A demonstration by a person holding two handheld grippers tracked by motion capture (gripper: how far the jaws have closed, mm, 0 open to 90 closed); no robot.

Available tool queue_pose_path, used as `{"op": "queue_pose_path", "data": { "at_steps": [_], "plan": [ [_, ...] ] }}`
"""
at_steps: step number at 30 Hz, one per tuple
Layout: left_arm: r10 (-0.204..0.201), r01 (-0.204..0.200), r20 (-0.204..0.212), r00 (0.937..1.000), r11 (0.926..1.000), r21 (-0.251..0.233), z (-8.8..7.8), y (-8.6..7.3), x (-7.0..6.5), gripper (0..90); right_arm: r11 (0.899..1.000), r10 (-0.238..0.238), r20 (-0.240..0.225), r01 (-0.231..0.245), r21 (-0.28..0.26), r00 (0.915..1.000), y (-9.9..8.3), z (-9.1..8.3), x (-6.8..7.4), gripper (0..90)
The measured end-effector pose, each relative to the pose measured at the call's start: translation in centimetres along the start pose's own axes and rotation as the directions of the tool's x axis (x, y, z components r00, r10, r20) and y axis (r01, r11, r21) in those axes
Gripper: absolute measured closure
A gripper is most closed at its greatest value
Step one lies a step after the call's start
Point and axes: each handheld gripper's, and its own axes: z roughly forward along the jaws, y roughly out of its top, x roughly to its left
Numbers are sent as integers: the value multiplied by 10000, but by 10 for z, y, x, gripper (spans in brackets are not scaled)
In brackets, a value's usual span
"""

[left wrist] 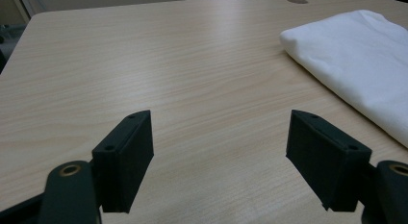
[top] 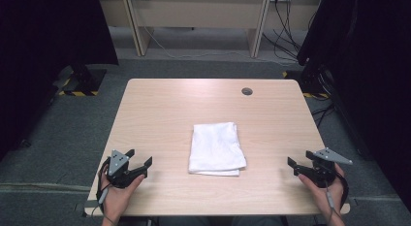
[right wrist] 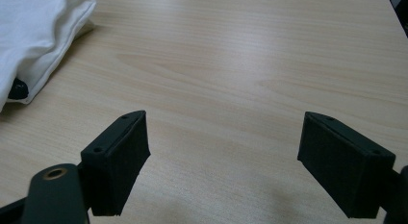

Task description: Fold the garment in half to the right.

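Here the wooden table (top: 160, 114) lies mostly bare, with a folded white cloth (top: 216, 148) near its middle, a little toward the person's side. Broad stretches of open wood run on both sides of the cloth, and the whole far half is free up to the far edge, where a small round cable hole (top: 247, 91) sits. Grey carpet surrounds the table. The left gripper (top: 140, 163) rests near the left front corner, the right gripper (top: 300, 160) near the right front edge, each well apart from the cloth.

In the left gripper view the cloth (left wrist: 356, 60) is cut off at the right border; in the right gripper view it (right wrist: 38, 36) runs off the left border, and a small dark spot (right wrist: 18, 88) shows beneath its hem, too little of it visible to identify.

Both grippers have their jaws spread wide, with only bare wood between them; neither holds or touches anything but the hand that carries it.
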Motion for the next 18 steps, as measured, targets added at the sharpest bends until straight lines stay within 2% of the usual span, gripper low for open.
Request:
{"op": "queue_pose_path", "data": {
  "at_steps": [18],
  "plan": [
    [134, -134, -166, 9998, 9999, 28, 1, -1, -3, 242, 9998, 156, 10, -156, 118, 9999, -4, 4, -1, 180]
  ]
}}
